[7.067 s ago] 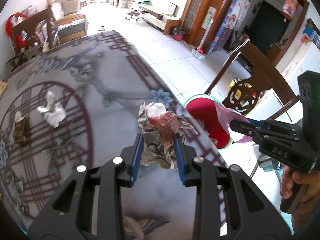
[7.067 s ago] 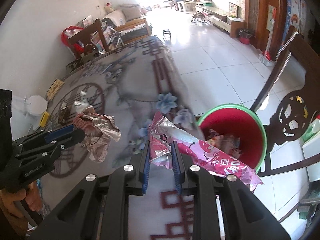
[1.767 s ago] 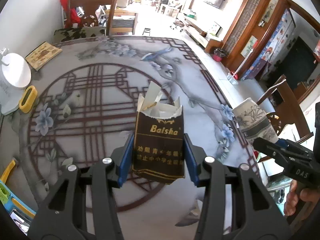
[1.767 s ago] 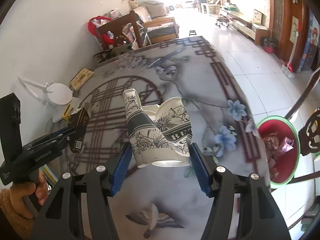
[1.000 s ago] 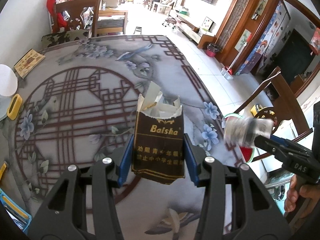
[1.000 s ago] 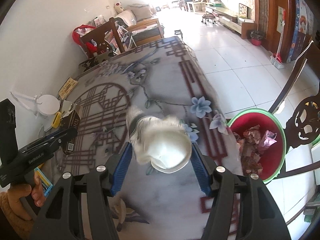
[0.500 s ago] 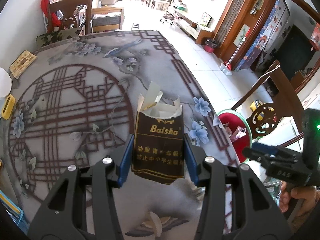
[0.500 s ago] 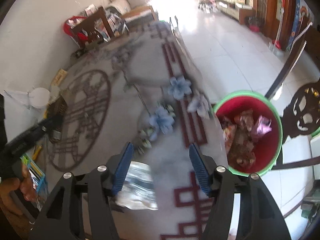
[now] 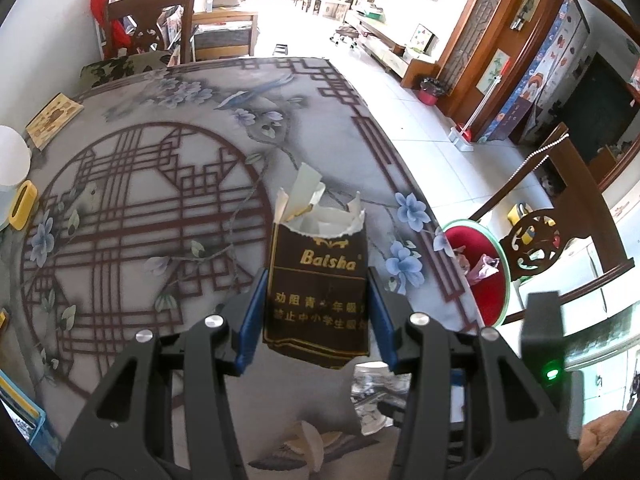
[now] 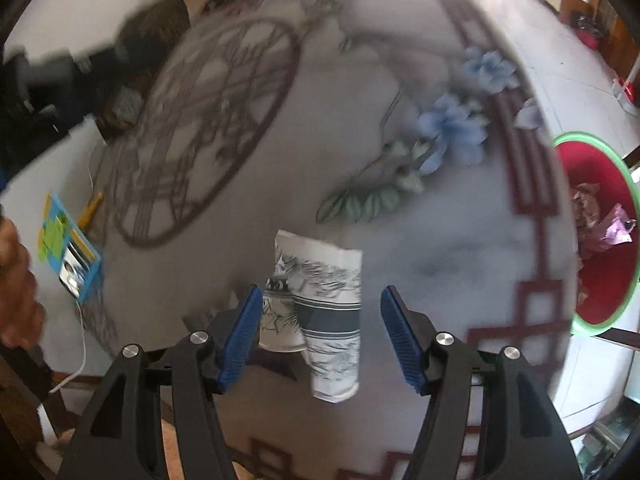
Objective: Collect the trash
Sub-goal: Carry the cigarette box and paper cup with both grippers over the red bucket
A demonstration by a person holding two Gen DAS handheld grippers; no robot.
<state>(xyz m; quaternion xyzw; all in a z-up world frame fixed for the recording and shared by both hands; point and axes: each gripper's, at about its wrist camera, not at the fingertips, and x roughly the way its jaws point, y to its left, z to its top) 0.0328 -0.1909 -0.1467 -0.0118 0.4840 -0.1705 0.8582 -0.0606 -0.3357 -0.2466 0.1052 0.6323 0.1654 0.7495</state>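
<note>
Partly done: wrappers already lie in the red bin (image 9: 486, 292). Left gripper (image 9: 316, 312) clamps the torn cigarette pack (image 9: 318, 280); right gripper (image 10: 320, 330) stands open around the crushed paper cup (image 10: 320, 300) on the desk (image 10: 420, 240).

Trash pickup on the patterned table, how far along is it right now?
Done: crumpled wrappers already lie in the red bin beside the table. In hand: the left gripper clamps a torn brown Baisha pack. The crushed paper cup lies on the table between the right gripper's open pads, not pinched. Left: regrasp the cup, then bin both it and the pack.
</note>
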